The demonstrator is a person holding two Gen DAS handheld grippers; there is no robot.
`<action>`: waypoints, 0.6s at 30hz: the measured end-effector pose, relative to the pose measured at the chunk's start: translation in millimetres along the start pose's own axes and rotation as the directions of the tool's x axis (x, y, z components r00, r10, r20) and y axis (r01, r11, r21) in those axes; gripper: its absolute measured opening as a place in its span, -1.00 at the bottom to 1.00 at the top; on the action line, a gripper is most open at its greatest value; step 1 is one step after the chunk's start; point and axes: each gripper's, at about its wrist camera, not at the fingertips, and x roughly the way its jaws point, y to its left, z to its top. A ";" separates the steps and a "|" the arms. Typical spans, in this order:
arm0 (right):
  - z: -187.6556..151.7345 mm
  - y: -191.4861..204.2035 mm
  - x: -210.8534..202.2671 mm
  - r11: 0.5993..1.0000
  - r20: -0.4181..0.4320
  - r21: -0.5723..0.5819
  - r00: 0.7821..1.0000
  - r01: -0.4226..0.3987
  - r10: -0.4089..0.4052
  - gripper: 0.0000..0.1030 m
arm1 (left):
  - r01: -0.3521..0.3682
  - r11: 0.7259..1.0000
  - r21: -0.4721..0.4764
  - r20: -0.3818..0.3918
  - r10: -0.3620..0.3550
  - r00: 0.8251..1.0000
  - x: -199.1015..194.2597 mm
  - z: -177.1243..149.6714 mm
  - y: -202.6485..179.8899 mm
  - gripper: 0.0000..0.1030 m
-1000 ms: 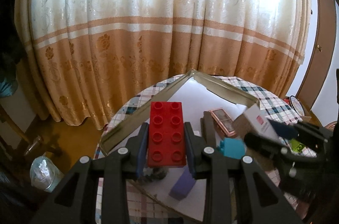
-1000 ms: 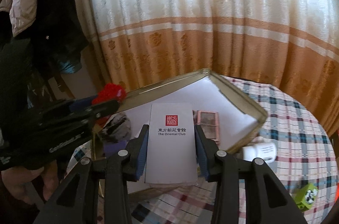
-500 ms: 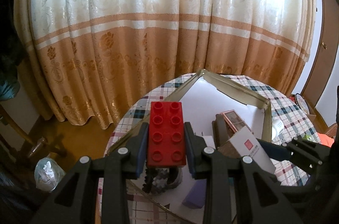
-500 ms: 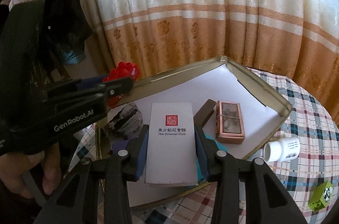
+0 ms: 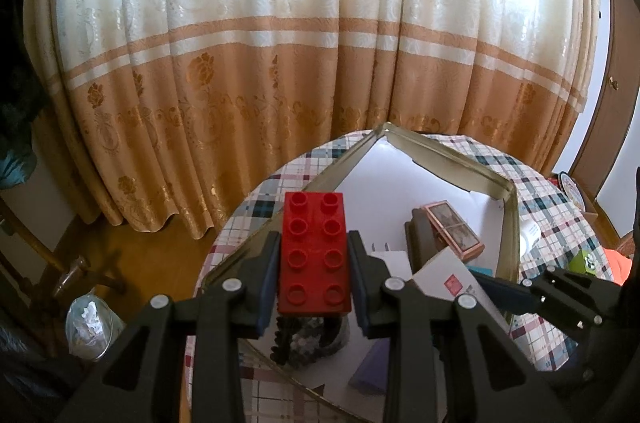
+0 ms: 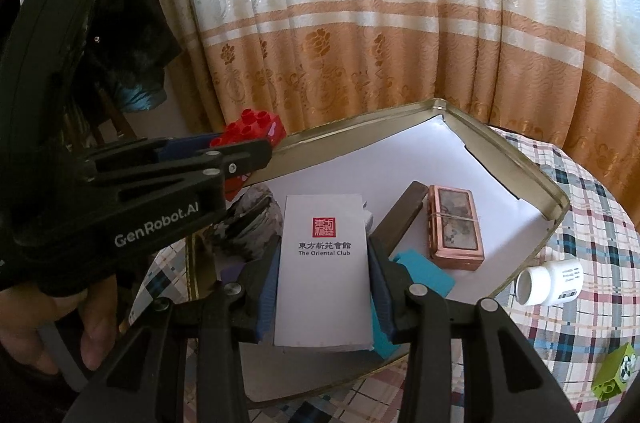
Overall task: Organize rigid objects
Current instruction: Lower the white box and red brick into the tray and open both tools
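My left gripper (image 5: 314, 263) is shut on a red toy brick (image 5: 314, 255), held above the near left corner of a shallow metal tray (image 5: 460, 159) lined with white paper. The brick also shows in the right wrist view (image 6: 252, 129). My right gripper (image 6: 324, 283) is shut on a white box (image 6: 324, 263) printed "The Oriental Club", held over the tray's (image 6: 516, 163) near side. The box also shows in the left wrist view (image 5: 452, 279). In the tray lie a copper-coloured case (image 6: 454, 227), a dark flat bar (image 6: 400, 219), a teal piece (image 6: 424, 271) and a grey speckled lump (image 6: 256, 223).
The tray sits on a round table with a plaid cloth (image 6: 580, 323). A white pill bottle (image 6: 548, 281) lies on its side right of the tray, and a green toy block (image 6: 614, 369) lies at the right edge. A purple block (image 5: 374, 367) is in the tray. Curtains hang behind.
Both grippers have moved closer over the tray while keeping hold of the brick and the box. More of the tray's contents show than a second ago.
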 end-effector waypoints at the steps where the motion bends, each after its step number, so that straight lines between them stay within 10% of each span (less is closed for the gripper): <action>1: -0.5 0.6 0.0 1.000 -0.001 0.000 1.000 0.000 0.000 -0.15 | -0.002 1.000 -0.001 -0.001 0.002 1.000 0.1 0.0 0.2 -0.40; 8: -1.6 5.5 2.4 1.000 -0.005 -0.018 1.000 -0.006 0.006 -0.13 | -0.019 1.000 -0.007 -0.012 0.019 1.000 1.1 -0.7 2.7 -0.34; 11: -2.5 5.5 1.1 1.000 0.007 -0.012 1.000 -0.006 0.006 0.04 | -0.033 0.999 -0.028 -0.011 0.033 0.999 -0.5 -2.1 6.0 0.31; 18: -5.7 -9.4 -14.2 0.999 0.037 0.037 0.999 0.009 -0.010 0.25 | -0.033 0.996 -0.088 -0.003 0.033 0.999 -11.2 -7.7 9.4 0.69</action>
